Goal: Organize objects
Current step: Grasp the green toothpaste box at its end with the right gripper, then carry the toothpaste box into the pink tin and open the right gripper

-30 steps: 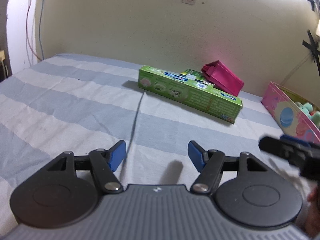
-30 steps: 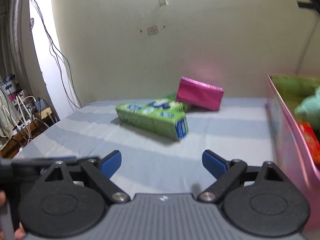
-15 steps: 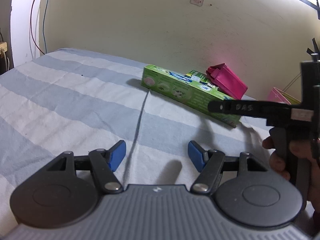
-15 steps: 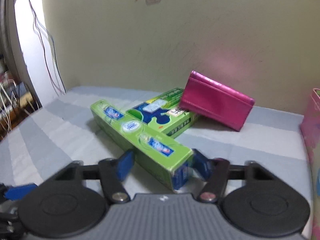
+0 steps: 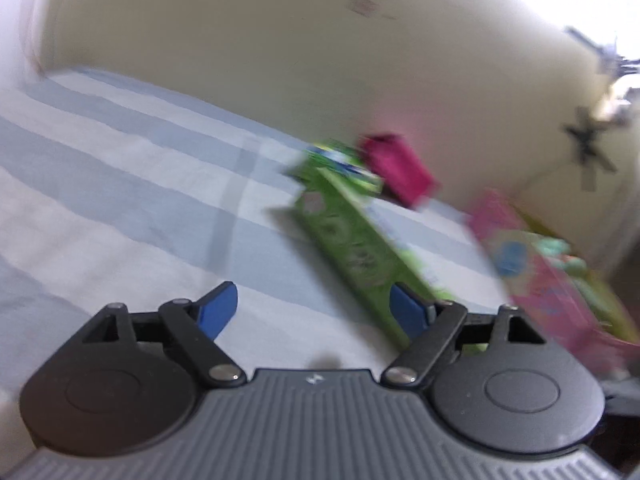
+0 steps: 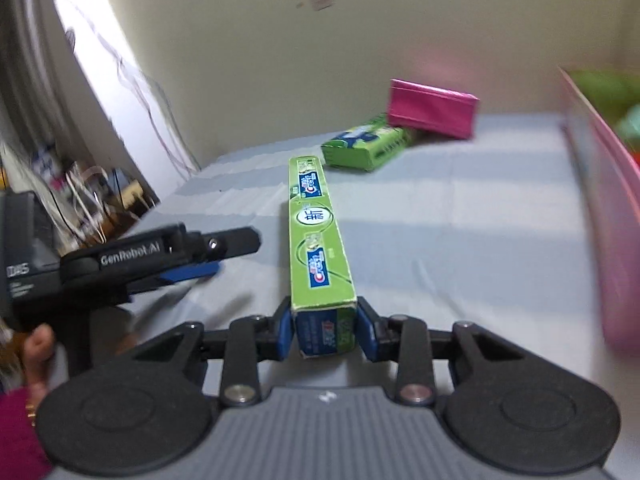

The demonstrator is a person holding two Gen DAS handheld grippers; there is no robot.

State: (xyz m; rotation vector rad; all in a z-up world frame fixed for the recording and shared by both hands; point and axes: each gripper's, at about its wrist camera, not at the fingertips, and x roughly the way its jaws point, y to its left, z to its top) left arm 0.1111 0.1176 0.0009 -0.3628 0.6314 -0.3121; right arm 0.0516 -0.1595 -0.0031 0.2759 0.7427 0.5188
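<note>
My right gripper (image 6: 326, 330) is shut on the near end of a long green toothpaste box (image 6: 316, 236), held lifted above the striped bed. The same box shows blurred in the left wrist view (image 5: 352, 248), slanting past my right blue finger. My left gripper (image 5: 314, 310) is open and empty over the sheet; it also shows at the left of the right wrist view (image 6: 192, 260). A second green box (image 6: 366, 146) lies near the wall with a magenta pouch (image 6: 432, 108) leaning on it. A pink bin (image 6: 600, 184) stands at the right.
The bed has a blue and white striped sheet (image 5: 120, 200). The cream wall (image 6: 320, 60) runs behind the objects. The pink bin (image 5: 548, 276) holds teal and green items. Cables and clutter (image 6: 80, 192) lie beyond the bed's left edge.
My right gripper has closed on the end of the long toothpaste box and lifted it away from the second box and pouch. The left gripper view has swung and blurred.
</note>
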